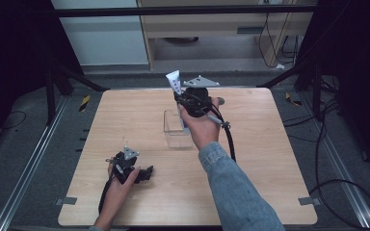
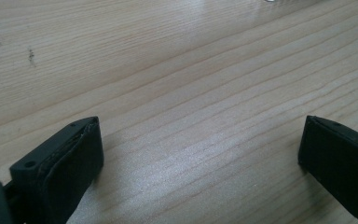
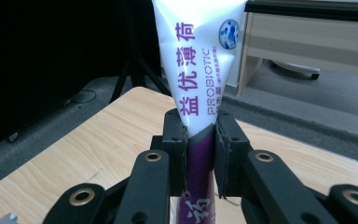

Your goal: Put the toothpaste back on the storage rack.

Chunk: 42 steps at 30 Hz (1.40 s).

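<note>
A white and purple toothpaste tube [image 1: 174, 80] stands upright with its flat crimped end on top, held above the table. My right gripper [image 1: 180, 98] is shut on it; in the right gripper view the tube [image 3: 196, 60] rises between the two black pads [image 3: 177, 154], which clamp its lower purple part. Just below and in front sits a clear plastic box [image 1: 177, 130] on the wooden table [image 1: 125, 115]. My left gripper [image 1: 147, 173] rests low on the table at the near left, its jaws wide apart over bare wood [image 2: 191, 93] with nothing between them.
A small grey round object [image 1: 220, 101] lies on the table behind the right hand. Black cables trail from both grippers. Past the table's far edge are a wooden cabinet [image 1: 212, 24] and dark frame legs.
</note>
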Motion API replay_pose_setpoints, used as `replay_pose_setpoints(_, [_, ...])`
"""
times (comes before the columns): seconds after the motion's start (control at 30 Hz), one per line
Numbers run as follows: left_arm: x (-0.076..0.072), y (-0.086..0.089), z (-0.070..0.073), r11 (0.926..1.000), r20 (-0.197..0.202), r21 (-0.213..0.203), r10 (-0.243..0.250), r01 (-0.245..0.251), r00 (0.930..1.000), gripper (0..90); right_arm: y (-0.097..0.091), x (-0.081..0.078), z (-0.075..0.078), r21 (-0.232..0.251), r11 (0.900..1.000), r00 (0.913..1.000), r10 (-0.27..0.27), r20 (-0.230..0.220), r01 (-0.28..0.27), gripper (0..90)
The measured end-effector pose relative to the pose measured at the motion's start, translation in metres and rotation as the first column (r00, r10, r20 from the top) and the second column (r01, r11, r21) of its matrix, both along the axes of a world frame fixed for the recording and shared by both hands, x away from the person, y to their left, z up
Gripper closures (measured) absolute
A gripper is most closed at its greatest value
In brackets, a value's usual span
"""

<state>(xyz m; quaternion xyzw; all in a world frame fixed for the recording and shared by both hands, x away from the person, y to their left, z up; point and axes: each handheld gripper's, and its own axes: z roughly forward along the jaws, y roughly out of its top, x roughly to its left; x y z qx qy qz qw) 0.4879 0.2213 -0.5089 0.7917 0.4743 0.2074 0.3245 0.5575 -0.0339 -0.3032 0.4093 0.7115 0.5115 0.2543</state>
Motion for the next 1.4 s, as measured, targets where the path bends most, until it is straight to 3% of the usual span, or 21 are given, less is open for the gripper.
replay_pose_setpoints(0.4, [0.001,0.000,0.000,1.0000,0.000,0.001,-0.005,0.005,1.0000,0.0,0.016,0.020,0.008,-0.008,0.9998,0.9993,0.016,0.033,-0.016,76.8])
replay_pose_setpoints(0.53, [0.001,0.000,0.000,1.0000,-0.001,0.002,-0.007,0.007,1.0000,0.0,0.019,0.026,0.006,-0.012,0.9997,0.9995,0.020,0.025,-0.020,76.8])
replay_pose_setpoints(0.87, [0.001,0.000,0.000,1.0000,0.000,0.003,-0.009,0.009,1.0000,0.0,0.025,0.044,0.000,0.021,0.9998,0.9991,0.003,0.043,-0.004,76.8])
replay_pose_setpoints(1.03, [0.001,0.000,0.000,1.0000,0.000,0.002,-0.009,0.009,1.0000,0.0,0.029,0.048,-0.003,0.001,0.9999,0.9990,0.012,0.043,-0.012,76.9])
replay_pose_setpoints(1.4, [0.001,0.000,0.000,1.0000,0.000,0.002,-0.009,0.009,1.0000,0.0,0.030,0.053,-0.007,0.017,0.9998,0.9989,-0.008,0.045,0.007,76.8])
